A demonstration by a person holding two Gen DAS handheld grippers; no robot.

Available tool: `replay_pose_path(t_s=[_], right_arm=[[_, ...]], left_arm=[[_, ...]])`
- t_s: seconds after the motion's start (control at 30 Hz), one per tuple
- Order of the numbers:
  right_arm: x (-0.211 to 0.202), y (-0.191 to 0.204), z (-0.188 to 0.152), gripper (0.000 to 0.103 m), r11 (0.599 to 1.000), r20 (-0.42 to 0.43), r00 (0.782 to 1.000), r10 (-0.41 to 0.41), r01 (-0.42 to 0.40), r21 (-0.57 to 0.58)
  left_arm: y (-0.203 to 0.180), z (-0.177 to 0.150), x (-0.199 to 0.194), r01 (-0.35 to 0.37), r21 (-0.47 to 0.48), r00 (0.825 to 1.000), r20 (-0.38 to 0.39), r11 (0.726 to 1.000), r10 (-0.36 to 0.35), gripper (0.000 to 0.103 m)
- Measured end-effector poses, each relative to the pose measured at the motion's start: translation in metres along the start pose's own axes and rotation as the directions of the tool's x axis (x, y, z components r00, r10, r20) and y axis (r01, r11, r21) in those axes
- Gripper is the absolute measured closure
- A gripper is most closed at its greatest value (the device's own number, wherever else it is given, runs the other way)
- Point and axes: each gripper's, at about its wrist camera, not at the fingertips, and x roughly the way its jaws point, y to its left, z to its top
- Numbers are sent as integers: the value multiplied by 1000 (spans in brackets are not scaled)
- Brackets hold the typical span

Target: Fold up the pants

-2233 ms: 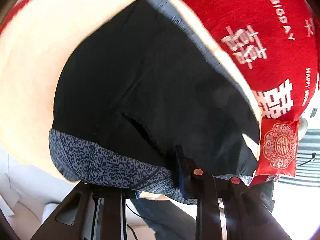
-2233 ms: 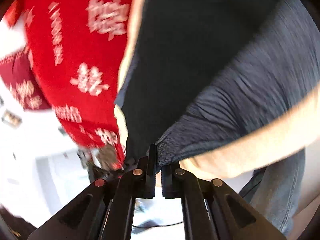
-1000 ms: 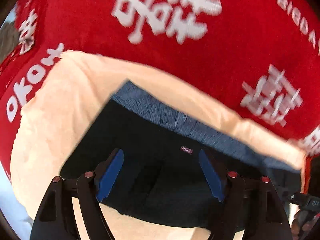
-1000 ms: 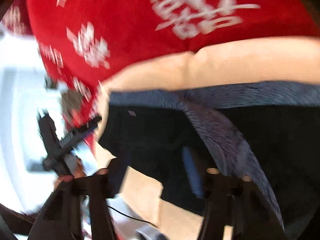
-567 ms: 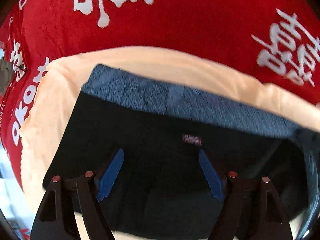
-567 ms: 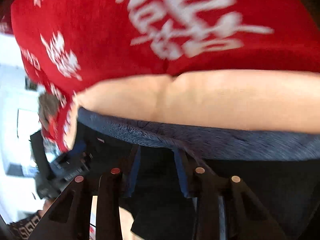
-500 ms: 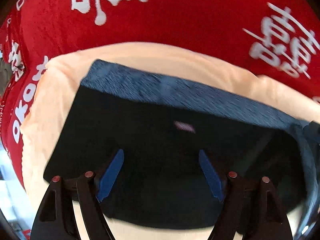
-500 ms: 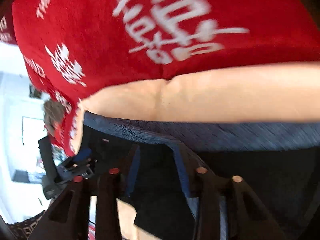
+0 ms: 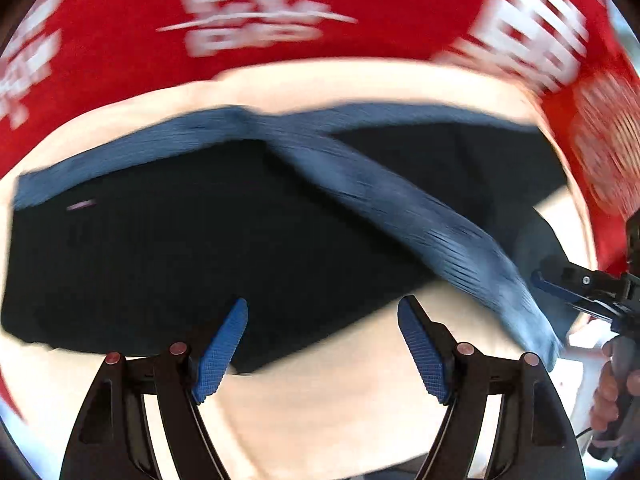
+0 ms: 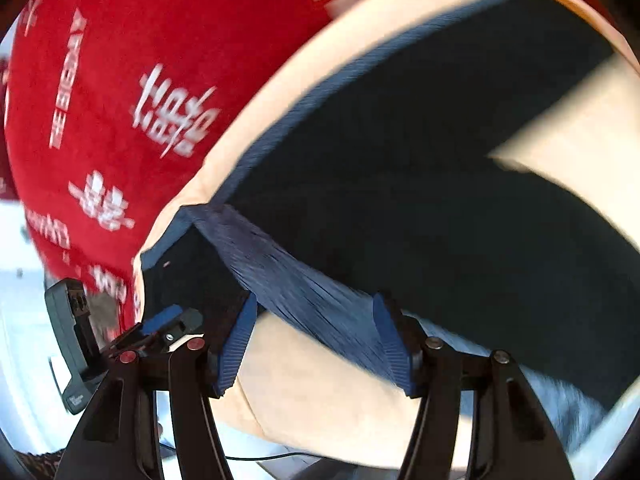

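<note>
Here, black pants [image 9: 168, 248] with a blue-grey ribbed waistband [image 9: 400, 200], spread partly folded over a cream cushion [image 9: 328, 408], against a red printed blanket [image 9: 120, 20].

Left gripper [image 9: 322, 344]: jaws spread wide, pinching nothing; nearest hem of the dark cloth just ahead of the left blue pad, bare cushion between the pads and before the right one. Waistband running diagonally from far ahead, past the right jaw, toward the other tool at the frame's right edge.

Right gripper [image 10: 316, 344]: jaws likewise spread, with the waistband strip crossing the gap between the pads and draping toward the camera; contact with either pad impossible to confirm through the motion blur. Black body of the garment ahead and to the right of the jaws.

Handling, judged from the drape: light, limp knit, no stiffness, prone to sagging and sliding from a shallow pinch. Ribbed band thicker and grippier than the smooth black panel, hence the better purchase. Best taken at the band's two ends or at a corner, both layers together, deep between the pads. Likely risk: catching the cushion cover beneath along with the cloth.
</note>
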Motion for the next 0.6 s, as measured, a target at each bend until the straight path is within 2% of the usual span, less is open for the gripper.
replay_pose_path(t_s=[0.1,0.2,0.33,0.47,0.6], right_arm=[[-29,-35,-36,38,997,61,998,-36,31,77],[-51,-65,-67,38,986,105,990,-95,80,144],[-84,-114,-109,38,950,178,965,-192,137,280],[-88,-158,-125,38,924,178,968,-176,100,369],[-85,-193,-127,38,923,152,977,-149,83,375]], left_arm=[[-41,-6,3,67,69,998,-11,995,-66,25],[-68,-11,8,128,90,992,-25,988,-126,25],[-91,-14,18,146,111,989,-46,983,-142,25],[-105,-16,32,158,107,986,-68,982,-151,25],[-123,-17,49,165,69,983,-97,984,-158,25]])
